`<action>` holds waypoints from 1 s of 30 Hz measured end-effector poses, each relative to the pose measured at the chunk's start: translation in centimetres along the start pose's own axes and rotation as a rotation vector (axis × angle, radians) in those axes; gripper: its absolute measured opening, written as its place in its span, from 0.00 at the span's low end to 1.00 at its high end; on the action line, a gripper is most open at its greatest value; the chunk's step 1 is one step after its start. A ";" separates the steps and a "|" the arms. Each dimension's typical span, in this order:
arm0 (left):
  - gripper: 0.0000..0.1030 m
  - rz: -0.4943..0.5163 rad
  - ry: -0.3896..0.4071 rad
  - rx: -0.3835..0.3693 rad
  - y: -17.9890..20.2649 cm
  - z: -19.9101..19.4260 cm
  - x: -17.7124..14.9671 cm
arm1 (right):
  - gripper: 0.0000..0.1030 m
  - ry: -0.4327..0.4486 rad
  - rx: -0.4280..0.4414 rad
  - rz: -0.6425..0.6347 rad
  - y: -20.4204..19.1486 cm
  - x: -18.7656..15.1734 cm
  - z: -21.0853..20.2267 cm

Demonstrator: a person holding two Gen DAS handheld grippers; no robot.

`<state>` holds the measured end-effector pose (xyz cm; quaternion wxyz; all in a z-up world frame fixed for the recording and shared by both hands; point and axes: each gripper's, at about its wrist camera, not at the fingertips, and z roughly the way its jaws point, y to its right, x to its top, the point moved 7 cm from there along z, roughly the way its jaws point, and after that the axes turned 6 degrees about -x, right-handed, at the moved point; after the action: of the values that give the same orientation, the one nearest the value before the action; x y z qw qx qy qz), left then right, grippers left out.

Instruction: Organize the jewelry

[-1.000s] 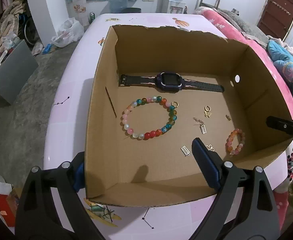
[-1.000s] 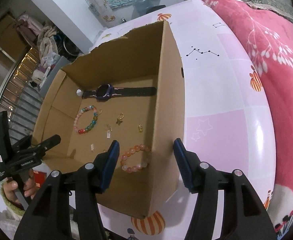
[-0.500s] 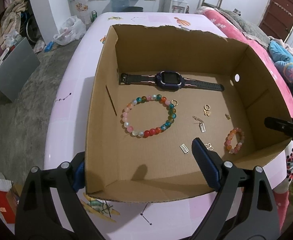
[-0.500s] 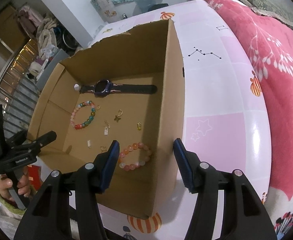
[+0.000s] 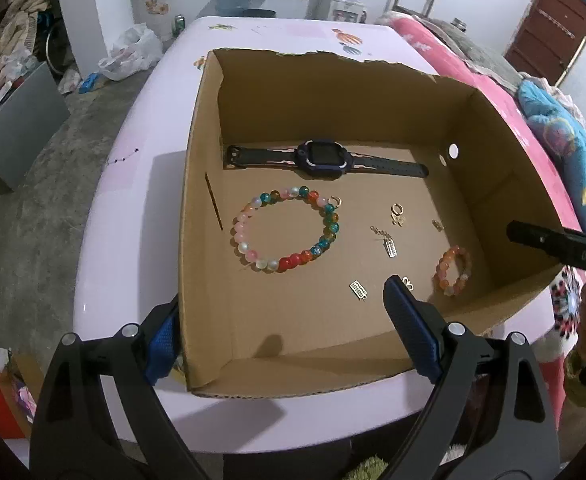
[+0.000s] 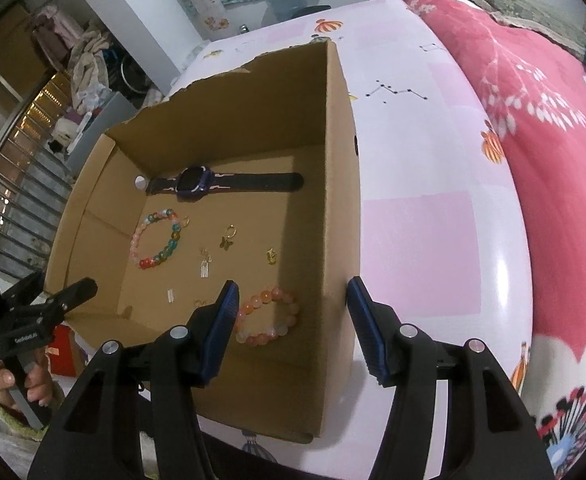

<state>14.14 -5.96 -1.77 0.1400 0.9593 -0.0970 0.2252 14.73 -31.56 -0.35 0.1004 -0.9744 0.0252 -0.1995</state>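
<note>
An open cardboard box [image 5: 333, 100] [image 6: 335, 200] stands on a pink table. On its floor lie a dark watch [image 5: 323, 158] [image 6: 193, 182], a multicolour bead bracelet [image 5: 289, 260] [image 6: 157, 258], an orange bead bracelet [image 5: 445, 258] [image 6: 265, 298] and several small gold charms [image 5: 389, 246] [image 6: 227, 242]. My left gripper [image 5: 285, 336] is open over the box's near left corner, one finger outside the left wall, nothing between its pads. My right gripper [image 6: 293, 328] is open astride the right wall, just above the orange bracelet. Each gripper shows at the edge of the other's view.
The table [image 5: 141, 184] carries a pink patterned cloth, with bare cloth [image 6: 417, 240] right of the box. A red floral quilt [image 6: 533, 120] lies beyond that. Left of the table is concrete floor [image 5: 33, 220] with bags and clutter.
My left gripper has drawn back a little from the box, whose near edge now sits higher in its view. The right gripper has hardly moved. No jewellery has shifted.
</note>
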 end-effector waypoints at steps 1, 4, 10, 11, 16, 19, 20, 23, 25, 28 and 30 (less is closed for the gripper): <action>0.84 0.001 0.000 -0.001 0.1 -0.2 -0.3 | 0.54 0.000 0.001 0.004 0.1 -0.3 -0.1; 0.84 0.004 0.003 -0.005 0.3 -0.5 -1.1 | 0.54 0.006 0.001 0.012 0.3 -1.1 -0.5; 0.85 0.006 0.057 -0.046 0.1 -1.0 -1.3 | 0.54 0.057 0.025 0.043 0.9 -2.0 -1.3; 0.85 0.005 0.078 -0.060 -0.1 -1.4 -1.3 | 0.54 0.078 0.036 0.065 1.1 -2.2 -1.8; 0.86 0.039 0.228 -0.027 -0.5 -5.4 -1.8 | 0.60 0.189 -0.008 0.120 1.9 -3.8 -5.6; 0.90 0.068 0.298 0.019 -0.2 -8.0 -2.9 | 0.69 0.267 -0.091 0.094 1.3 -5.7 -8.2; 0.90 0.074 0.313 0.032 -0.1 -8.5 -3.2 | 0.71 0.284 -0.110 0.081 1.0 -6.3 -8.8; 0.91 0.094 0.356 0.084 0.5 -10.4 -4.3 | 0.84 0.331 -0.136 0.041 -1.0 -8.1 -10.3; 0.92 0.105 0.369 0.114 1.1 -11.0 -4.9 | 0.88 0.336 -0.124 0.023 -2.3 -8.7 -10.4; 0.92 0.101 0.384 0.182 1.6 -11.3 -5.4 | 0.90 0.315 -0.133 -0.018 -4.3 -9.1 -9.4; 0.92 0.087 0.371 0.229 1.6 -11.0 -5.4 | 0.90 0.307 -0.161 -0.045 -5.5 -9.0 -8.7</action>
<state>4.53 -3.39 5.58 0.0357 0.9059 -0.0846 0.4134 3.02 -26.97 5.19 0.0126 -0.9376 0.0345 -0.3456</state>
